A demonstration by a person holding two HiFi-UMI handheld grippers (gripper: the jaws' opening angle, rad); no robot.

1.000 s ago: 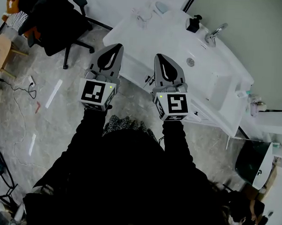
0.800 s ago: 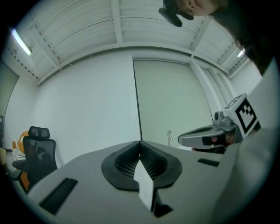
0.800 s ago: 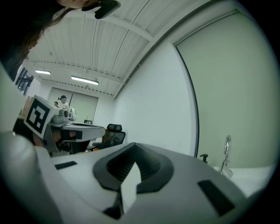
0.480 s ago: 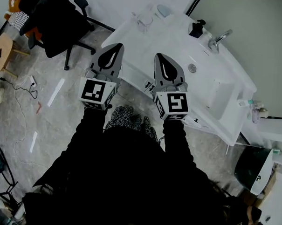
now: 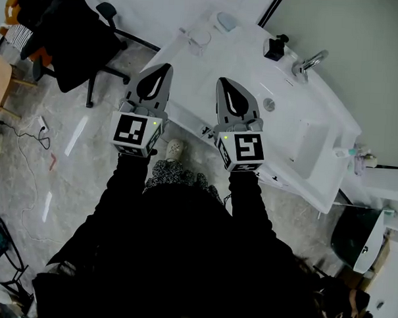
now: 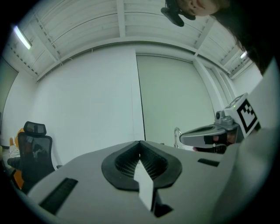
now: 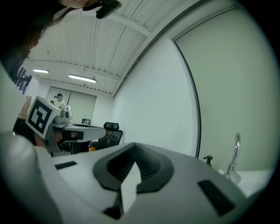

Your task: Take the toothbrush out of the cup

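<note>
In the head view a clear cup (image 5: 199, 38) stands at the far left end of a white washbasin counter (image 5: 246, 61); a thin stick, likely the toothbrush (image 5: 186, 32), leans out of it. My left gripper (image 5: 165, 67) is shut and empty, its tip at the counter's near edge, short of the cup. My right gripper (image 5: 224, 80) is also shut and empty, held over the counter beside the left one. In the left gripper view the shut gripper (image 6: 140, 142) faces a bare wall. In the right gripper view the shut gripper (image 7: 134, 144) likewise holds nothing. The cup is in neither gripper view.
On the counter are a tap (image 5: 307, 61), a black pump bottle (image 5: 275, 47), a drain (image 5: 268, 105) and a pale dish (image 5: 226, 22). More small toiletries (image 5: 357, 157) sit at the right end. A black office chair (image 5: 72, 37) stands on the floor at left.
Both grippers have moved forward side by side toward the counter, which now lies lower and closer in the head view. Both stay shut.
</note>
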